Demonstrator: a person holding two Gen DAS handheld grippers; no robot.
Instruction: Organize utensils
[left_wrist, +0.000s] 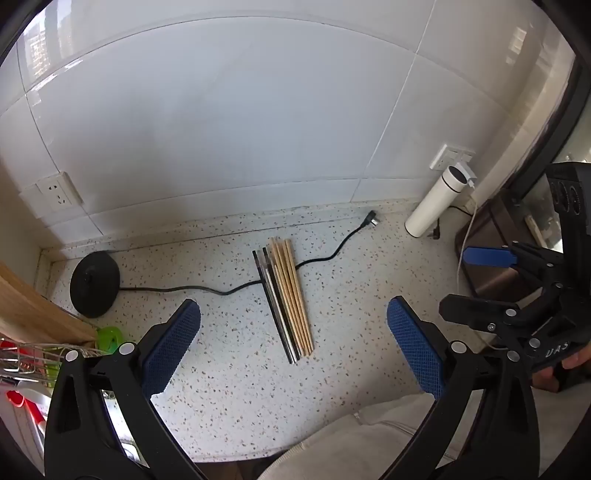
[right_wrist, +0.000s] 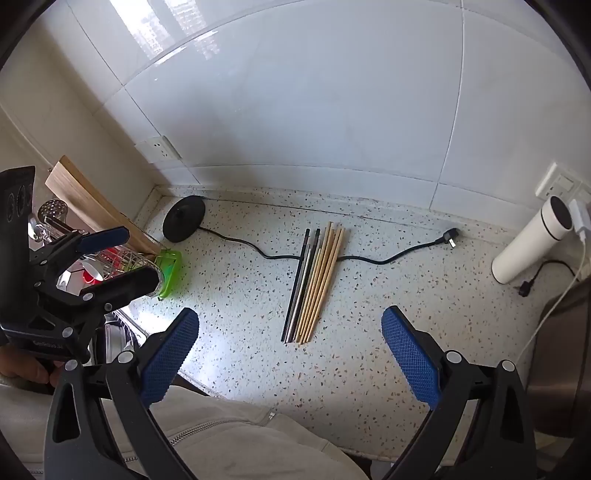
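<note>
From the left wrist, the left gripper (left_wrist: 293, 350) hangs above the speckled tabletop (left_wrist: 229, 387) with its blue fingers (left_wrist: 173, 347) spread wide and nothing between them. The chopsticks (left_wrist: 286, 299), a few dark ones beside several pale wooden ones, lie in a neat bundle just ahead, across a black cord (left_wrist: 192, 290) that runs from a round black base (left_wrist: 95, 284) toward a plug near the wall. The right gripper (left_wrist: 476, 277) shows at the right edge, also wide apart and empty. This looks like the very start: nothing is grasped yet, and the next move probably calls for lowering one gripper over the bundle, closing across it near the middle, and lifting without snagging the cord underneath. This view shows only a sliver of the wire rack (left_wrist: 26, 358) at lower left. The right wrist view shows the same bundle (right_wrist: 314, 284) from the other side, with the right gripper (right_wrist: 290, 350) empty and its fingers (right_wrist: 410, 354) far apart. What it adds is the likely destination: the wire rack (right_wrist: 118, 258) holding other utensils beside a green holder (right_wrist: 170, 273) and a wooden board (right_wrist: 92, 203), seen behind the left gripper (right_wrist: 122, 258). It also shows more of the white flask (right_wrist: 532, 240) at far right.
</note>
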